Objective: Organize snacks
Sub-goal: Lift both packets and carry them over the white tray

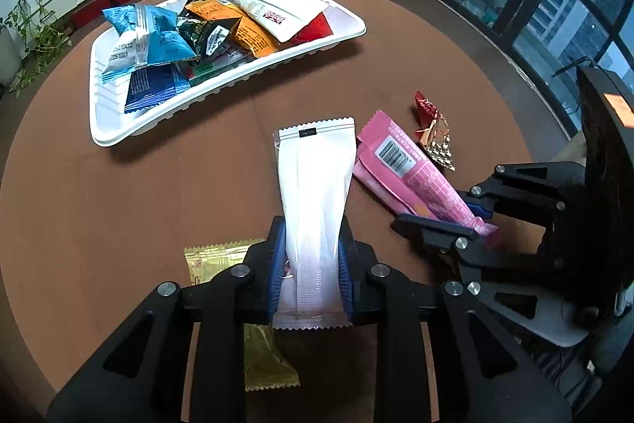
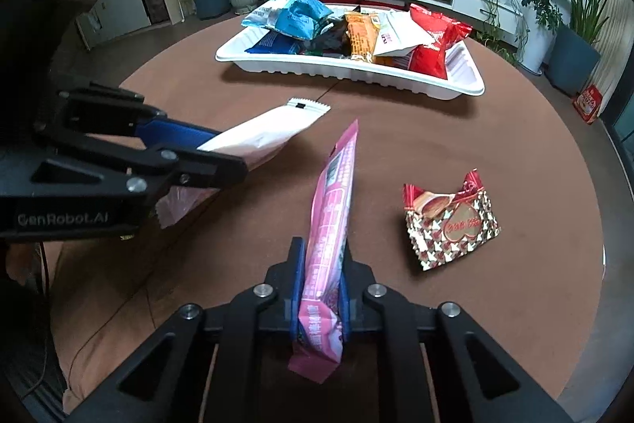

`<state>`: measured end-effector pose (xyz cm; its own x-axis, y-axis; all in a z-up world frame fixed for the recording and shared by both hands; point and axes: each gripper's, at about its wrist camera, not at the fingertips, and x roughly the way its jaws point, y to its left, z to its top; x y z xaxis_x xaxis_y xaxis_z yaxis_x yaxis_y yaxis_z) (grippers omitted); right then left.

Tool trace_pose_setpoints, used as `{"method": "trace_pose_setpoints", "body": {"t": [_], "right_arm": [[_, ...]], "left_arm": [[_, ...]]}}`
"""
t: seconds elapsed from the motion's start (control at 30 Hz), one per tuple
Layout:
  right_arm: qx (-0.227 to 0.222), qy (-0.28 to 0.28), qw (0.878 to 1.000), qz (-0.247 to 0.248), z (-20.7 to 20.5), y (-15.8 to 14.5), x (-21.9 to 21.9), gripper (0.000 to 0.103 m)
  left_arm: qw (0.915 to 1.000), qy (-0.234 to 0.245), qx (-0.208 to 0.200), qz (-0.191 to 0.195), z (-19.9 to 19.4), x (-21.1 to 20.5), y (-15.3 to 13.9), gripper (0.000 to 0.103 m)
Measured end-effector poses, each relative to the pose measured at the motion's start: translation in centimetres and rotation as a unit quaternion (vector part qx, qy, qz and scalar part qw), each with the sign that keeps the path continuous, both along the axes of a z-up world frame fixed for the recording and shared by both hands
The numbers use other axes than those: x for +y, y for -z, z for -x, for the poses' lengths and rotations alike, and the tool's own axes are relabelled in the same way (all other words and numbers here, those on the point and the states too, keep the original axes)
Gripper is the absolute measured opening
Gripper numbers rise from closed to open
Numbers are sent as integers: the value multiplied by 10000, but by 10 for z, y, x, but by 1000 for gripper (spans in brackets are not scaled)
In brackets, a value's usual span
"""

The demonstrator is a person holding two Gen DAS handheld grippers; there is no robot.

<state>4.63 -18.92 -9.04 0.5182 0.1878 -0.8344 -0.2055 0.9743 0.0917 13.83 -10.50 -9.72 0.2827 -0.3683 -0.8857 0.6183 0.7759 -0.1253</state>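
Observation:
My left gripper point(image 1: 311, 248) is shut on a long white snack packet point(image 1: 315, 177) and holds it above the brown round table; it also shows in the right wrist view point(image 2: 261, 137). My right gripper point(image 2: 321, 276) is shut on a long pink snack packet point(image 2: 335, 193), seen in the left wrist view point(image 1: 400, 165) to the right of the white one. A white tray point(image 1: 103, 129) with several snack bags stands further back, also in the right wrist view point(image 2: 356, 70). The two grippers are side by side, a short way before the tray.
A red-and-gold wrapped snack point(image 2: 449, 221) lies on the table right of the pink packet, also in the left wrist view point(image 1: 434, 133). A gold packet point(image 1: 257, 339) lies under my left gripper. Plants, a TV shelf and windows surround the table.

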Motion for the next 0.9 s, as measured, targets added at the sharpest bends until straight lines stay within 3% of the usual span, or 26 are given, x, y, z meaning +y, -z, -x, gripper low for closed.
{"method": "trace_pose_setpoints", "body": {"t": [0.4, 0.6, 0.9], "right_arm": [[-259, 111, 9993, -241, 4, -15, -8, 15], [-509, 206, 9977, -399, 7, -29, -14, 15], [-829, 303, 9931, -773, -7, -64, -31, 15]], "left_arm": [[9984, -345, -234, 377, 25, 26, -23, 22], [9919, -875, -398, 825, 38, 58, -38, 22], [9807, -1303, -867, 1175, 12, 87, -90, 22]]}}
